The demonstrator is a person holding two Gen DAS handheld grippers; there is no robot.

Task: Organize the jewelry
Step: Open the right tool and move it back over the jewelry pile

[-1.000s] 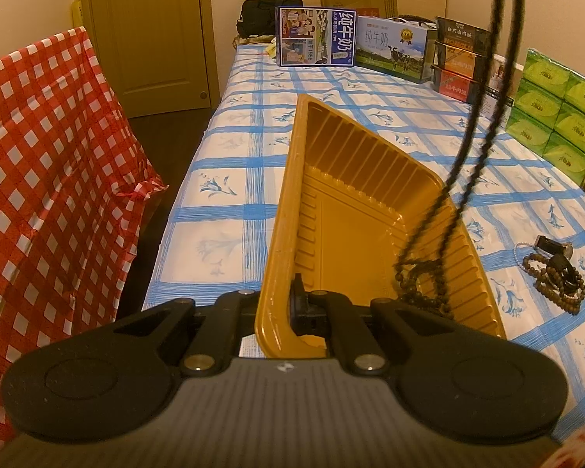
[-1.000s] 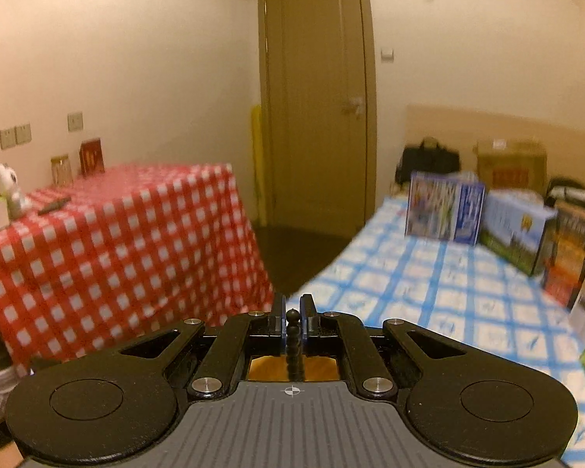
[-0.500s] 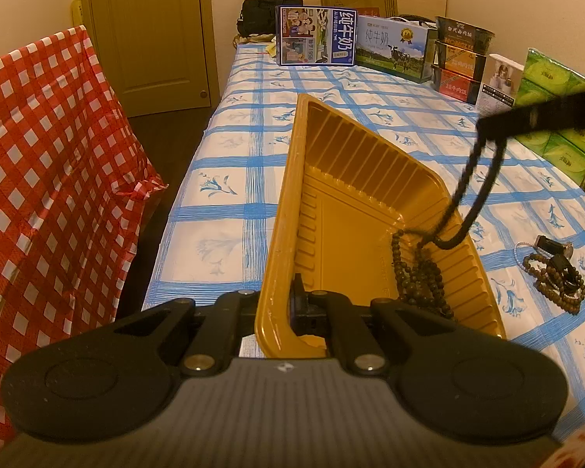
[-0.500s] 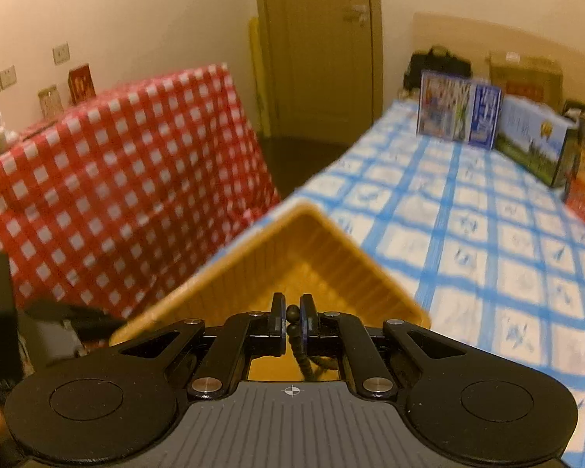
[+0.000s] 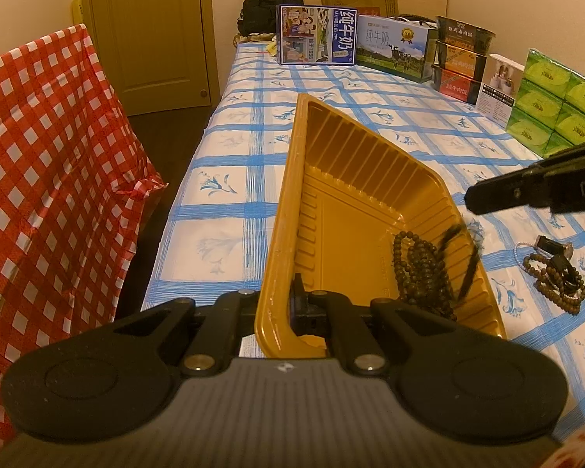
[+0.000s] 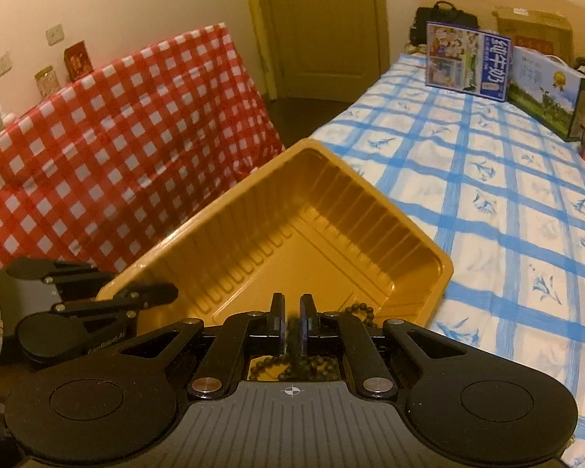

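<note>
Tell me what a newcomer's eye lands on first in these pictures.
The yellow tray, tilted up on the blue-checked bedspread, clamped at its near rim by the left gripper. Next, the dark bead necklace heaped in the tray's right corner, one strand pinched by the right gripper.

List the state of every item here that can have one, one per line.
yellow tray: tilted, one edge raised off the bed.
left gripper: shut on the tray's near rim.
dark bead necklace: mostly piled in the tray.
right gripper: shut on the necklace strand.
loose bracelets: lying on the bedspread, outside the tray.
door: closed.
</note>
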